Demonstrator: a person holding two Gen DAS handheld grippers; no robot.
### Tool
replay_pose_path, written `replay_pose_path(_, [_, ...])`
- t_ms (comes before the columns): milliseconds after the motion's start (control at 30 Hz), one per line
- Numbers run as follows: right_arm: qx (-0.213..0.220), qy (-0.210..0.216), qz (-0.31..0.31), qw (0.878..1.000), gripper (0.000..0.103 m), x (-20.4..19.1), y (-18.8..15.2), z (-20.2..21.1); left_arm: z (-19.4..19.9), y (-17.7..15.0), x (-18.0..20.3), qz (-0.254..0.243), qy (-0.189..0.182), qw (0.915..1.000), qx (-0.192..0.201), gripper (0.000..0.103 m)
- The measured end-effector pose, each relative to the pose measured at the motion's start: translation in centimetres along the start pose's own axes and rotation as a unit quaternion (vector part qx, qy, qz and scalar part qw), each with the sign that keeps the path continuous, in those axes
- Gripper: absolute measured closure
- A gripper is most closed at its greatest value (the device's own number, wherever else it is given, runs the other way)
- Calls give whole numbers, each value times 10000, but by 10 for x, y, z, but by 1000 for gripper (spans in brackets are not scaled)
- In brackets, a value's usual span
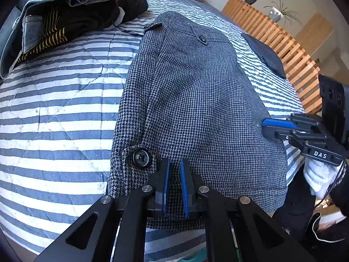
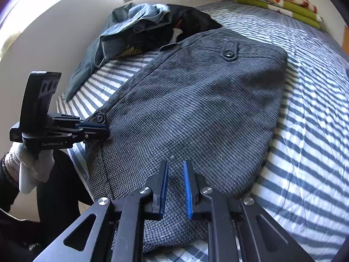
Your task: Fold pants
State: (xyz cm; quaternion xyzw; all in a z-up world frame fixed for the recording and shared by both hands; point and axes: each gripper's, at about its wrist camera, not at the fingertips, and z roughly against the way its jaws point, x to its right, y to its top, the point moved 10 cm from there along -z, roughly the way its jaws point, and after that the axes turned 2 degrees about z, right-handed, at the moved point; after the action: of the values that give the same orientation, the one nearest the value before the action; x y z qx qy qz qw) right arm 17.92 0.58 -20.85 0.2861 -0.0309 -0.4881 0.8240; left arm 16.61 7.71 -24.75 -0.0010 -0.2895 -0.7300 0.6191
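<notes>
Left wrist view, from the left: a heap of jeans and dark clothing (image 1: 65, 21) lies at the far left of the blue-and-white striped bedspread (image 1: 54, 113). At centre, the grey houndstooth pants (image 1: 192, 91) lie folded flat on the bedspread, one black button (image 1: 141, 157) near the lower edge. The left gripper (image 1: 174, 163) sits over the near hem of the pants, fingers slightly parted with fabric visible in the narrow gap; whether they pinch the cloth cannot be told. At right, the right gripper (image 1: 265, 126), held by a white-gloved hand (image 1: 318, 176), has its blue-padded fingers drawn together at the pants' right edge; a grasp on fabric cannot be confirmed. A wooden slatted frame (image 1: 283, 43) borders the bed.

Right wrist view: the left gripper (image 2: 104, 131) meets the pants (image 2: 196, 100) beside the button (image 2: 100, 117); the right gripper (image 2: 175, 166) hovers over the near fabric, fingers slightly apart. A folded green blanket (image 2: 279, 2) lies far right.
</notes>
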Motion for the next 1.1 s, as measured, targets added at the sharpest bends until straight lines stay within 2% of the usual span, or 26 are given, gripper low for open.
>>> replay_pose_path(133, [-154, -70, 215, 9996, 89, -4, 0, -12, -6, 8, 2, 49, -91, 9999, 15, 93])
replay_pose_path(367, [-432, -103, 233, 9987, 89, -2, 1, -34, -7, 10, 1, 55, -174, 9998, 27, 93])
replay_pose_path(433, [-566, -191, 305, 9977, 93, -1, -1, -40, -7, 10, 1, 56, -186, 9998, 40, 93])
replay_pose_path(500, [-592, -153, 359, 9975, 103, -6, -1, -39, -8, 10, 0, 84, -199, 9998, 51, 93])
replay_pose_path(567, [-575, -105, 316, 9978, 103, -10, -4, -33, -9, 11, 1, 94, -197, 9997, 59, 93])
replay_pose_path(733, [-481, 665, -129, 9965, 103, -26, -17, 5, -9, 12, 3, 65, -134, 9999, 82, 93])
replay_pose_path(900, [-458, 1285, -19, 9906, 103, -57, -34, 45, -11, 12, 2, 110, -140, 9998, 90, 93])
replay_pose_path(967, [-616, 1460, 62, 9873, 103, -74, -47, 49, -11, 13, 3, 94, -101, 9999, 75, 93])
replay_pose_path(1033, [-1037, 1800, 64, 9782, 101, -96, -69, 40, -11, 13, 4, 44, -52, 10000, 64, 93])
replay_pose_path(1067, [-1436, 1815, 252, 9725, 90, -109, -89, 31, -11, 12, 4, 42, -36, 10000, 65, 93])
replay_pose_path(1100, [-1676, 1648, 447, 9710, 74, -116, -102, 24, -9, 12, 4, 46, -26, 10000, 65, 92])
